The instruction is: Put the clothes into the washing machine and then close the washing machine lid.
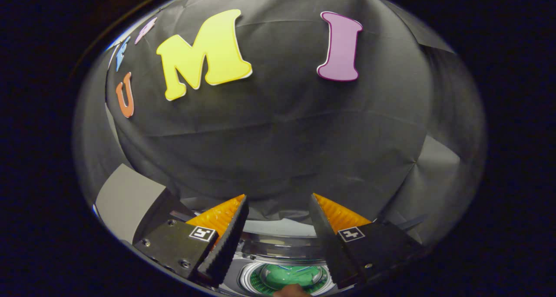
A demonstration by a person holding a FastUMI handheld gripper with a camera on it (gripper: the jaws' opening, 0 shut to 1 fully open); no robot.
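Gripper [278,203] held up high, fingers spread well apart with nothing between them — no contact with anything. Each finger [226,240] carries a ridged inner pad and a small square marker tag on its body.

Down in the gap between the two fingers, below the tips, sits the washing machine [278,249]: a grey top with a shiny curved band across it, seen from above and slightly behind. Inside the round opening [290,277] there is a green interior with pale streaks, ringed by a white rim and a dotted green band. Cannot tell whether the green thing is clothing or part of the drum; the clothes as such cannot be made out. The lid cannot be told apart either — open or closed is unclear from this angle, though the opening's inside is visible.

At the very bottom of the opening, a small brownish rounded shape [292,291] pokes in; too little shows to say what it is.

Beside the one finger, further out, a grey slab-like panel [126,201] stands tilted, with a dark side face.

Beyond the fingertips, the black cloth wall [278,136] of the booth, creased and folded, with paler grey patches at the sides.
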